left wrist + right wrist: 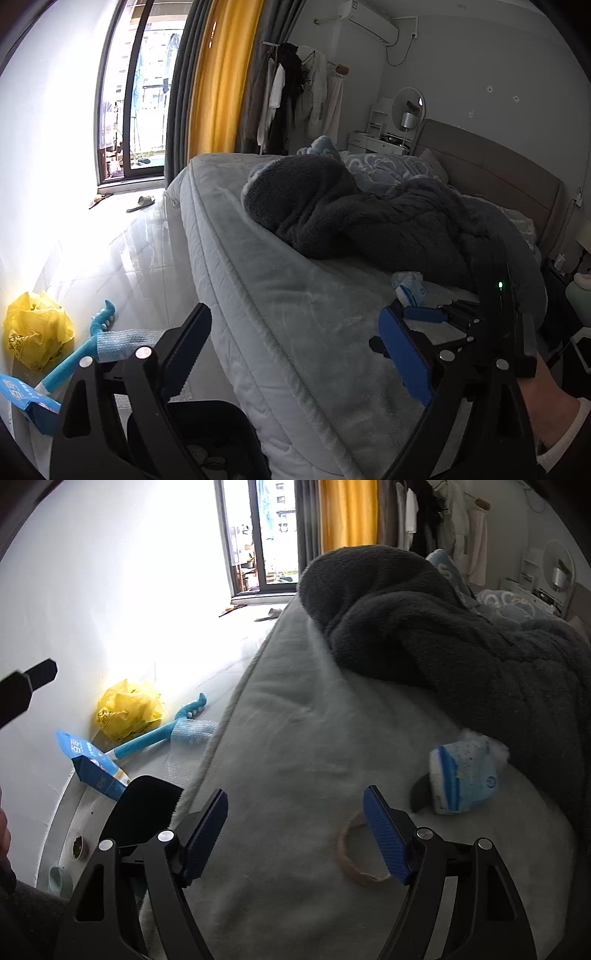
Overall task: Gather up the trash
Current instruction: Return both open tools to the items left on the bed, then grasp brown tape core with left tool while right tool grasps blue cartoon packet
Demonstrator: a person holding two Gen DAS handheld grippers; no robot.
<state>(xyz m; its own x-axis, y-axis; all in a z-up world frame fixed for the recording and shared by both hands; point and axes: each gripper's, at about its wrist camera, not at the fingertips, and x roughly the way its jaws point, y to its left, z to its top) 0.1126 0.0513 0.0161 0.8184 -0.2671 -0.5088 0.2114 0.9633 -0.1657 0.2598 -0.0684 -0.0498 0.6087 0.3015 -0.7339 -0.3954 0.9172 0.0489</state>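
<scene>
**Two spread grippers over a bed, trash on bed and floor**

Left gripper (pixel 295 354), lower centre of the left wrist view: jaws spread wide, nothing between. Right gripper (pixel 295 834), lower centre of the right wrist view: jaws spread, empty. On the grey bed (pixel 280 760): one crumpled blue-and-white plastic packet (pixel 463 781) at right, one brown cardboard tape ring (pixel 351 864) just behind the right pad. On the floor at left: one crumpled yellow plastic bag (pixel 127 709), one blue carton (pixel 92 768), one blue long-handled brush (pixel 162 734). Bag contents hidden.
</scene>
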